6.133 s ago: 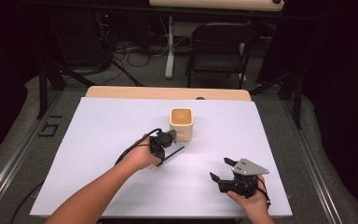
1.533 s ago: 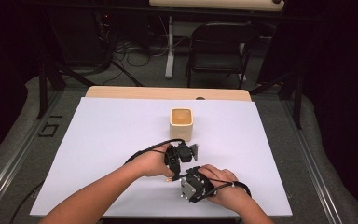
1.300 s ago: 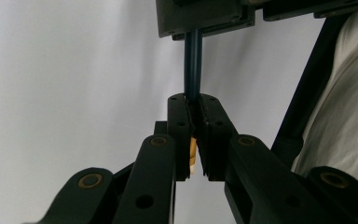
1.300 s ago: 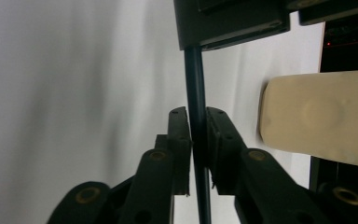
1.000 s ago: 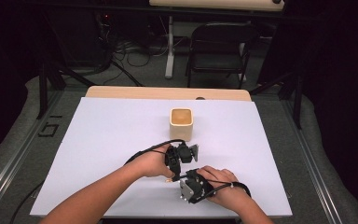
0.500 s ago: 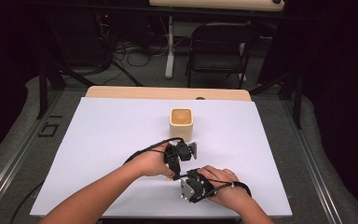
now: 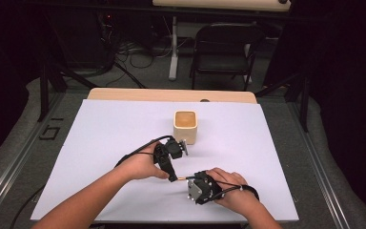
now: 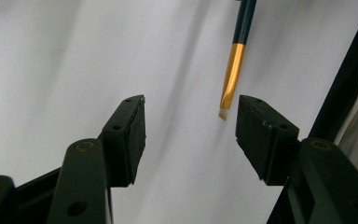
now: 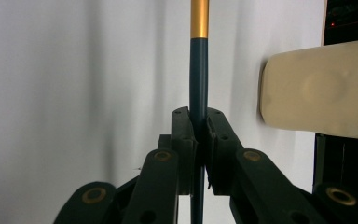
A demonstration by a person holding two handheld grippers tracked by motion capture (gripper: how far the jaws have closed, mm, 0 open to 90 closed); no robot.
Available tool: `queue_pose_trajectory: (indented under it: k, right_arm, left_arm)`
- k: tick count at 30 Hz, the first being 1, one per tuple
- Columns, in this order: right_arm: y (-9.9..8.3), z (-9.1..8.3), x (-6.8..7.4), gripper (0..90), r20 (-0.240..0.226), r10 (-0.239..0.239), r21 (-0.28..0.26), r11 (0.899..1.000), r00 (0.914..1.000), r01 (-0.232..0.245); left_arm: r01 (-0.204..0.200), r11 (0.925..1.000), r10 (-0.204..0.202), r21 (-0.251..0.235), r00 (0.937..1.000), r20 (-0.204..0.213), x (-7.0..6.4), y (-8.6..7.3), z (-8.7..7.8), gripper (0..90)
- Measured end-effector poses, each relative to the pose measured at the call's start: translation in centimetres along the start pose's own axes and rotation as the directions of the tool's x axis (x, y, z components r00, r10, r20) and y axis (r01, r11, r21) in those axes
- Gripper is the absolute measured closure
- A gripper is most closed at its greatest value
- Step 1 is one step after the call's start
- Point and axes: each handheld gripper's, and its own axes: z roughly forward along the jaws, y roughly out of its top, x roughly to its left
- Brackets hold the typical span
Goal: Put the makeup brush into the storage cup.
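A: Dark teal handle, gold metal collar, pale bristles: it's a paintbrush [image 9: 199, 70], and the right gripper [image 9: 199, 140] has its jaws clamped tight on the handle.

B: Which way does it point?

A: In the right gripper view the brush runs straight ahead along the jaws, bristle end away from the hand. In the high view it lies roughly level over the white table [image 7: 100, 143], its long axis running across it towards the left gripper [image 7: 171, 157].

B: And that one?

A: Spread wide, holding nothing. In the left gripper view the bristle tip [image 8: 223, 112] comes in from above and sits just beside the right-hand jaw, between the two pads; whether it touches that pad I can't quite tell.

B: The hands?

A: Both forearms come in from the near edge, the grippers close together near the middle front of the table. The right hand [image 7: 233, 191] rests low with its knuckles up. A tan cup [image 7: 186, 126] stands just beyond the left gripper.
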Motion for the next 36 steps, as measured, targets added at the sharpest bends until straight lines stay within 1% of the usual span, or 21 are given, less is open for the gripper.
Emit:
queue_pose_trajectory:
  k: [2,4,8,11,12,14,15,17,19,21,22,24,25,26,29,30,31,32,33,35,36]
  right_arm:
    - [0.0,0.0,-0.1,83.8,-0.009,-0.003,-0.002,1.000,1.0000,0.003]
    - [0.0,0.0,0.0,83.8,-0.007,0.016,-0.011,1.000,0.9998,-0.016]
    - [-0.1,-0.1,-0.2,83.7,-0.009,0.025,0.003,1.000,0.9997,-0.025]
    - [-0.3,-0.3,-0.3,83.8,-0.013,0.058,0.000,0.998,0.9982,-0.058]
    - [-0.4,-0.3,-0.4,83.7,-0.006,0.068,-0.010,0.998,0.9976,-0.068]
    - [-0.6,-0.4,-0.6,83.8,-0.008,0.097,-0.018,0.995,0.9953,-0.097]
    - [-0.6,-0.5,-0.7,83.7,-0.011,0.117,-0.023,0.993,0.9930,-0.117]
    - [-0.8,-0.6,-0.9,83.7,-0.021,0.160,-0.026,0.987,0.9869,-0.160]
    - [-0.9,-0.8,-1.2,83.7,-0.046,0.206,-0.028,0.978,0.9774,-0.208]
    - [-1.1,-0.7,-1.3,83.7,-0.064,0.279,-0.059,0.957,0.9582,-0.283]
    - [-1.2,-0.9,-1.4,83.7,-0.072,0.303,-0.055,0.950,0.9503,-0.307]
    - [-1.4,-0.9,-1.7,83.7,-0.077,0.335,-0.068,0.938,0.9389,-0.341]
    - [-1.5,-1.0,-1.9,83.7,-0.075,0.344,-0.066,0.935,0.9359,-0.349]
    - [-1.6,-1.0,-1.9,83.7,-0.079,0.363,-0.071,0.927,0.9286,-0.368]
    - [-1.8,-1.0,-2.0,83.8,-0.092,0.405,-0.081,0.907,0.9096,-0.412]
    - [-1.8,-1.0,-2.1,83.8,-0.098,0.416,-0.086,0.901,0.9040,-0.424]
    - [-1.9,-1.1,-2.2,83.7,-0.104,0.432,-0.089,0.893,0.8960,-0.441]
    - [-1.9,-1.1,-2.2,83.8,-0.111,0.455,-0.097,0.880,0.8834,-0.466]
    - [-2.0,-1.1,-2.3,83.8,-0.118,0.469,-0.109,0.870,0.8755,-0.480]
    - [-2.1,-1.1,-2.5,83.8,-0.132,0.502,-0.126,0.847,0.8547,-0.517]
    - [-2.1,-1.2,-2.6,83.8,-0.146,0.523,-0.131,0.831,0.8399,-0.540]
  left_arm:
    - [0.008,1.0000,-0.008,-0.003,1.0000,-0.002,0.1,-0.2,0.0,43.1]
    - [0.011,0.9999,-0.011,-0.007,0.9999,0.002,0.2,-0.4,0.0,43.1]
    - [0.022,0.9987,-0.022,-0.047,0.9998,0.005,0.2,-0.7,-0.2,42.4]
    - [0.033,0.9958,-0.033,-0.085,0.9994,-0.004,0.2,-1.2,-0.4,41.4]
    - [0.043,0.9942,-0.043,-0.099,0.9991,0.002,0.2,-1.4,-0.5,41.2]
    - [0.059,0.9889,-0.058,-0.137,0.9983,0.010,0.3,-1.8,-0.6,41.0]
    - [0.061,0.9873,-0.061,-0.147,0.9981,0.004,0.3,-2.0,-0.7,40.9]
    - [0.070,0.9842,-0.069,-0.163,0.9976,0.012,0.4,-2.4,-0.7,40.8]
    - [0.083,0.9804,-0.080,-0.179,0.9966,0.020,0.6,-2.9,-0.7,40.8]
    - [0.099,0.9753,-0.096,-0.197,0.9950,0.025,0.8,-3.4,-0.6,40.9]
    - [0.111,0.9713,-0.106,-0.210,0.9938,0.032,0.9,-3.6,-0.6,40.9]
    - [0.128,0.9653,-0.122,-0.228,0.9917,0.043,1.3,-4.0,-0.6,40.9]
    - [0.138,0.9614,-0.131,-0.238,0.9902,0.049,1.4,-4.2,-0.6,41.0]
    - [0.147,0.9579,-0.138,-0.247,0.9890,0.052,1.5,-4.4,-0.5,41.0]
    - [0.151,0.9569,-0.146,-0.248,0.9885,0.040,1.8,-4.9,-0.4,41.2]
    - [0.154,0.9551,-0.149,-0.253,0.9881,0.037,1.8,-5.0,-0.3,41.3]
    - [0.159,0.9535,-0.154,-0.256,0.9873,0.039,1.8,-5.2,-0.2,41.3]
    - [0.161,0.9507,-0.156,-0.265,0.9870,0.040,1.9,-5.3,-0.1,41.3]
    - [0.164,0.9497,-0.159,-0.267,0.9865,0.039,1.9,-5.4,-0.2,41.3]
    - [0.175,0.9417,-0.168,-0.288,0.9846,0.049,1.8,-5.6,-0.1,41.9]
    - [0.170,0.9428,-0.165,-0.287,0.9855,0.042,1.8,-5.7,-0.2,42.1]
